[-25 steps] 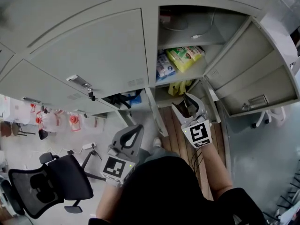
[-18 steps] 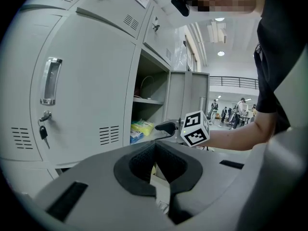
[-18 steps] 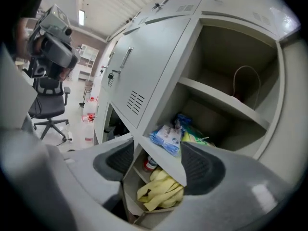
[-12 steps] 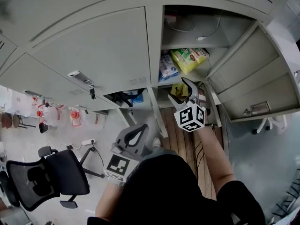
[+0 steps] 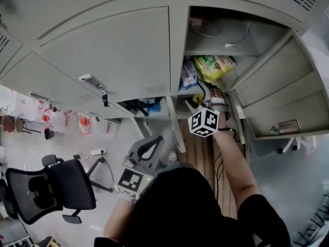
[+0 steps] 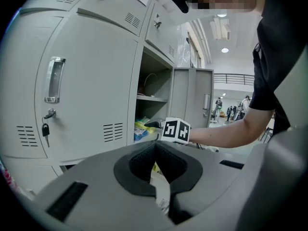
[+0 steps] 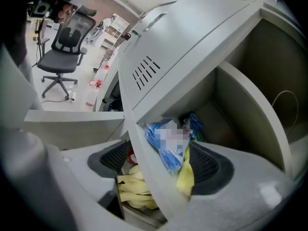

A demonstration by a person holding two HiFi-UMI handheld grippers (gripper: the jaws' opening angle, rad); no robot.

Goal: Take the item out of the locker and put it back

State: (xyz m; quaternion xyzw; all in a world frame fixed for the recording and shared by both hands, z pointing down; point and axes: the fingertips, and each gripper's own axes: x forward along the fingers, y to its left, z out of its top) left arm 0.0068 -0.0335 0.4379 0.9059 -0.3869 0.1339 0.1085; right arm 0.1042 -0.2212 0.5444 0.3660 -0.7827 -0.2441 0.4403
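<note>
Grey metal lockers (image 5: pixel 103 60) fill the scene, with one open locker (image 5: pixel 218 27) at the far right. On its shelf (image 7: pixel 147 172) lie a yellow-green packet (image 5: pixel 216 66) and a blue packet (image 5: pixel 189 75). The right gripper (image 5: pixel 198 98) reaches in. Its jaws are wide, have just been opening, and straddle the shelf edge with the blue packet between them, not gripped. The left gripper (image 5: pixel 153 139) hangs near the body, jaws together and empty.

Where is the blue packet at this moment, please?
In the head view the blue packet lies upper right of centre, on a shelf inside the open locker, at the shelf's left end beside the yellow-green packet.
</note>
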